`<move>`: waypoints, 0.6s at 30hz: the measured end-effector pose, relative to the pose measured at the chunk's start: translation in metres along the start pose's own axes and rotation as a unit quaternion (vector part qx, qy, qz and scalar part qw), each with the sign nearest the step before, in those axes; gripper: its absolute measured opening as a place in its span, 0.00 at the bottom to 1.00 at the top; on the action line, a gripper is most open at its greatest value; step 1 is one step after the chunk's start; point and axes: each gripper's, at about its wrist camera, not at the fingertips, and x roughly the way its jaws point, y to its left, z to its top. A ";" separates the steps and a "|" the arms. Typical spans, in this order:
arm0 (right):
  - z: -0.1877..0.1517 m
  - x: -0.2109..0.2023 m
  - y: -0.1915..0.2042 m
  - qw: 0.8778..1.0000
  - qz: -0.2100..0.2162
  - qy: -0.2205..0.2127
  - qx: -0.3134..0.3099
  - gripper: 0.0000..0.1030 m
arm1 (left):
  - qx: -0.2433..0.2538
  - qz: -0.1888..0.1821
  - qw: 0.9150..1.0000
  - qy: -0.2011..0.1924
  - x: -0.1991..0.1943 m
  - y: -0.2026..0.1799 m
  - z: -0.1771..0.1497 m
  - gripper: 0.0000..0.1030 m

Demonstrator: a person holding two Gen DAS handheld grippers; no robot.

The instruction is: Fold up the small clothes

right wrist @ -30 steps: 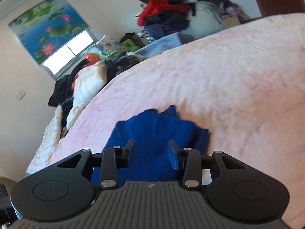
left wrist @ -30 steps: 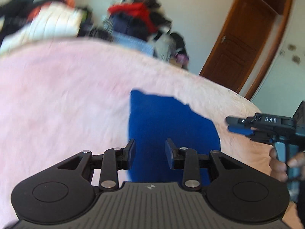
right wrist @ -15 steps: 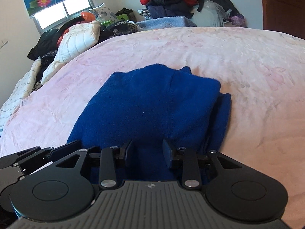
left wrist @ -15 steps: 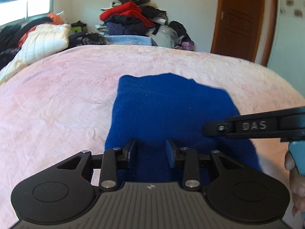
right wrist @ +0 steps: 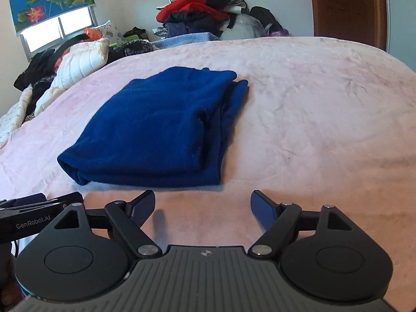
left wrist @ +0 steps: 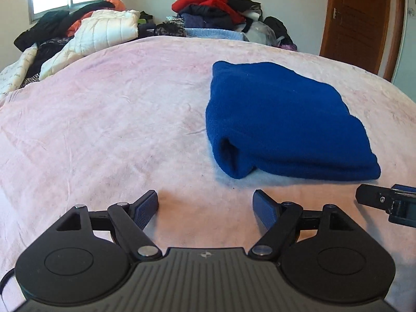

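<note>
Left wrist view: the left gripper (left wrist: 205, 205) hangs over bare pink bedspread (left wrist: 104, 119), its jaws spread wide after just opening, nothing between them. The folded blue garment (left wrist: 280, 124) lies ahead and to the right, clear of the fingertips, with a strip of bedspread between its near rolled edge and the pads. Its near left corner shows a rounded fold with a dark hollow. To the left of the garment the bedspread runs open and flat all the way to the clothes heaped along its far edge — a white quilted jacket (left wrist: 104, 33) and a pile (left wrist: 215, 7) topped with red. A brown door (left wrist: 358, 20) stands at the far right.

In the right wrist view the right gripper (right wrist: 202, 205) is likewise released, jaws wide and just opened, empty, over bare bedspread. The garment sits ahead and to the left, near but not touching; its right side shows several stacked layers with uneven edges. Right of it the bedspread is open to its rim.

Each gripper shows only in part in the other's view — the right one's tip at the right edge, the left one's body at the lower left, cut off. The garment's underside and far edge are hidden. What kind of garment it is cannot be told.
</note>
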 end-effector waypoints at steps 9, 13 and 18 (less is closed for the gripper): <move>-0.019 0.003 0.027 0.996 -0.066 -0.005 -0.060 0.98 | 0.024 -0.023 0.999 0.002 0.009 0.001 0.000 1.00; -0.021 0.003 0.029 0.995 -0.080 -0.008 -0.052 0.99 | 0.023 -0.024 0.999 -0.001 0.010 0.001 -0.001 1.00; -0.023 0.001 0.025 0.995 -0.096 -0.008 -0.033 0.98 | 0.022 -0.024 0.999 -0.002 0.009 0.001 -0.001 1.00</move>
